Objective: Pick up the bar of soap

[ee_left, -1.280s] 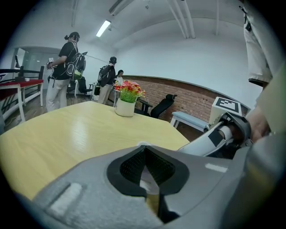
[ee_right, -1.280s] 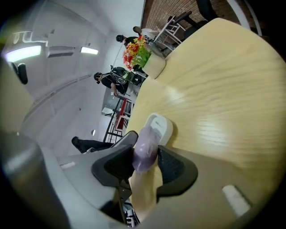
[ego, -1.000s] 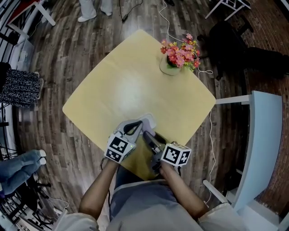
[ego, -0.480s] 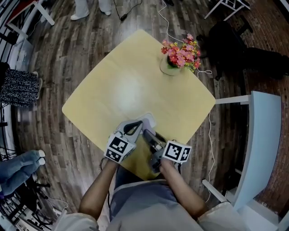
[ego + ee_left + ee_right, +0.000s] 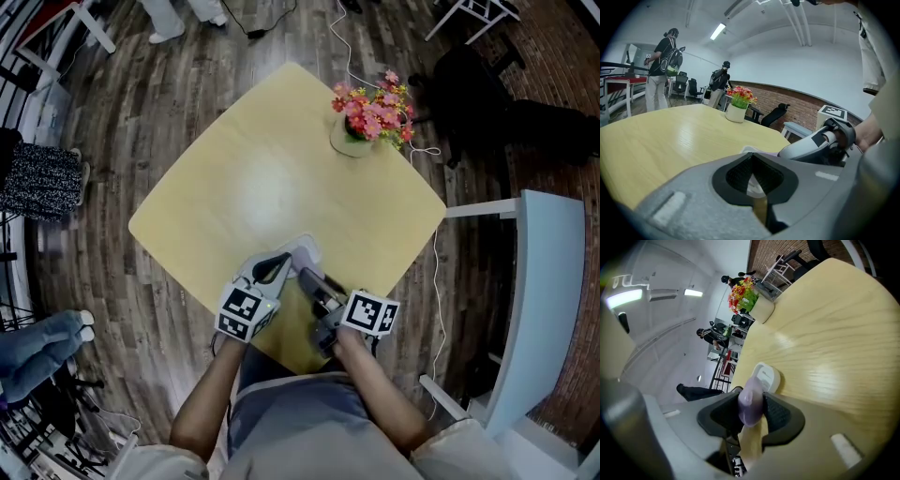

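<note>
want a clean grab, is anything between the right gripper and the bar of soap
Nothing visible is. The right gripper's jaws have just been closing, and the lavender bar of soap sits directly between them, a pad against each side. The white soap dish lies just beyond it on the table, not in the way.

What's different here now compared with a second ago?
The right gripper has just been closing its jaws a little on the lilac bar of soap between them, and now pinches it; its marker cube rolled slightly. A bystander's white shoes at the top shifted left. Unchanged: both grippers stay at the table's near corner, the left gripper shut and empty, the soap dish and flower pot in place.
</note>
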`<state>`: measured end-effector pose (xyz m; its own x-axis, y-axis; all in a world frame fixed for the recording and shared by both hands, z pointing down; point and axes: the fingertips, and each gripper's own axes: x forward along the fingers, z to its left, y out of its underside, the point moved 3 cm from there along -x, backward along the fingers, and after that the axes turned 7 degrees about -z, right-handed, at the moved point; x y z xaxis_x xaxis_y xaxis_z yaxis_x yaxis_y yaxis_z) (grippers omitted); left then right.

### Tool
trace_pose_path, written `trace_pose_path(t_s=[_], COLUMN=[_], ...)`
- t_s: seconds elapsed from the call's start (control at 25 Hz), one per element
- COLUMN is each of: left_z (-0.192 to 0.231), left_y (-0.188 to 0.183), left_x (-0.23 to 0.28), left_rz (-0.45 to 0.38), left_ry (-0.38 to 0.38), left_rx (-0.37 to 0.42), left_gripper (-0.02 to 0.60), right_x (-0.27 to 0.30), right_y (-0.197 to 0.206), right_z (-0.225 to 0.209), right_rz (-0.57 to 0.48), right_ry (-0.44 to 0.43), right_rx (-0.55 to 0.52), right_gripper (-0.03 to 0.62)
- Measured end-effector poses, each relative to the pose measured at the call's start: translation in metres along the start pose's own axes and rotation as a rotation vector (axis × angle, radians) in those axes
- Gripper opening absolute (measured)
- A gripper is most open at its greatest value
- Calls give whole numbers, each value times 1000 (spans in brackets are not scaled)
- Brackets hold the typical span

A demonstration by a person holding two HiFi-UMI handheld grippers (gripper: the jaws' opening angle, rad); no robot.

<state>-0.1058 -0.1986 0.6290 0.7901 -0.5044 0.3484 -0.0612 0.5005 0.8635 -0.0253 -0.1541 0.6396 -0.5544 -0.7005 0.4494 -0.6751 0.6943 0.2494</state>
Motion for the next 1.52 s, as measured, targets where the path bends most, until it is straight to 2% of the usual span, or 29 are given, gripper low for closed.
trace_pose_path(t_s=[0.64, 0.84, 1.52], left_z=[-11, -9, -27], left_y=[-15, -23, -40], left_x=[-4, -9, -26], left_rz=[-16, -41, -96], left_ry=[-64, -108, -180], left_rx=[31, 35, 32], left_gripper=[0, 0, 0], right_x=[-18, -23, -37], right_y=[-20, -27, -36], right_z=[10, 17, 48], right_rz=[14, 29, 78], right_ry=[-75, -106, -207], right_rx=[-32, -58, -96], right_gripper=[153, 153, 153])
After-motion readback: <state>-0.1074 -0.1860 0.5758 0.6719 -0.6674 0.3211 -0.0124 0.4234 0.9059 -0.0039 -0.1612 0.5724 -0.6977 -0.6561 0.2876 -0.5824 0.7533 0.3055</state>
